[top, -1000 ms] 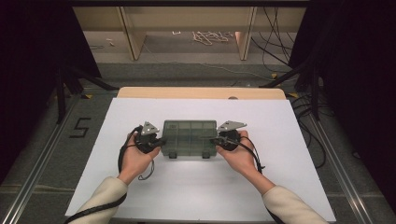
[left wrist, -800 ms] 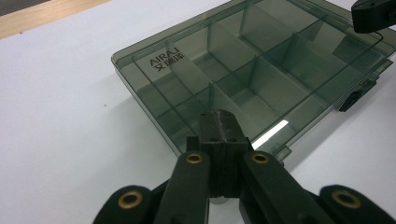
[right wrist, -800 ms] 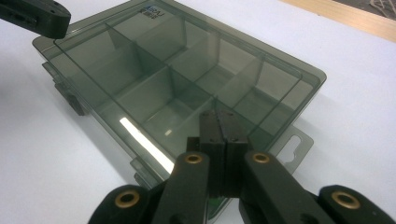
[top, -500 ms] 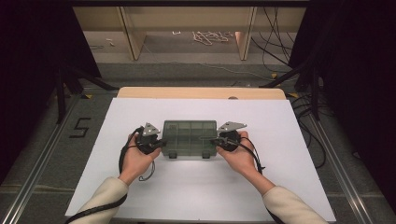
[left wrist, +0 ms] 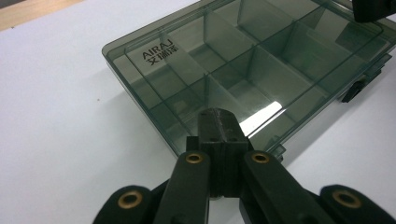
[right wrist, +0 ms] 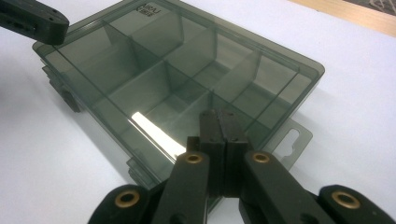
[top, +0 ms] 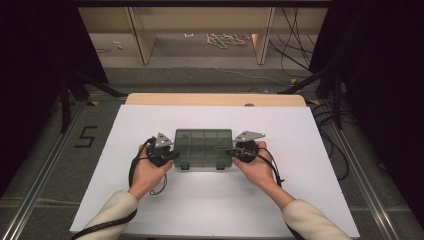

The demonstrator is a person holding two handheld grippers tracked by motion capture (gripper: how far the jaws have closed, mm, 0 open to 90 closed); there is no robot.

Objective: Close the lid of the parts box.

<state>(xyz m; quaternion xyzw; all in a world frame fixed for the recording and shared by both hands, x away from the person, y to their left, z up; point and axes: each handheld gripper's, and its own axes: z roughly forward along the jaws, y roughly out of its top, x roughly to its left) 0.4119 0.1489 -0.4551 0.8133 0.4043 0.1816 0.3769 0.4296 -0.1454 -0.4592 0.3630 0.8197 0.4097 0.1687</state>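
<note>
A smoky-green clear compartment box [top: 202, 147] lies closed on the white table sheet [top: 300, 130], its two latches facing the person. My left gripper [top: 172, 155] is shut, jaws pressed flat together, with the tip over the box's left end [left wrist: 261, 60]. Nothing sits between the jaws of the left gripper [left wrist: 219, 119]. My right gripper [top: 229, 151] is shut in the same way, with the tip resting over the box's right end [right wrist: 163, 70] near its hang tab [right wrist: 294, 140]. The jaws of the right gripper [right wrist: 219, 119] touch each other. The compartments look empty.
The white sheet covers a wooden table [top: 215, 99] with bare room all around the box. Dark curtains stand to both sides. Cables [top: 330, 145] lie on the floor to the right, and a shelf unit [top: 200, 30] stands behind the table.
</note>
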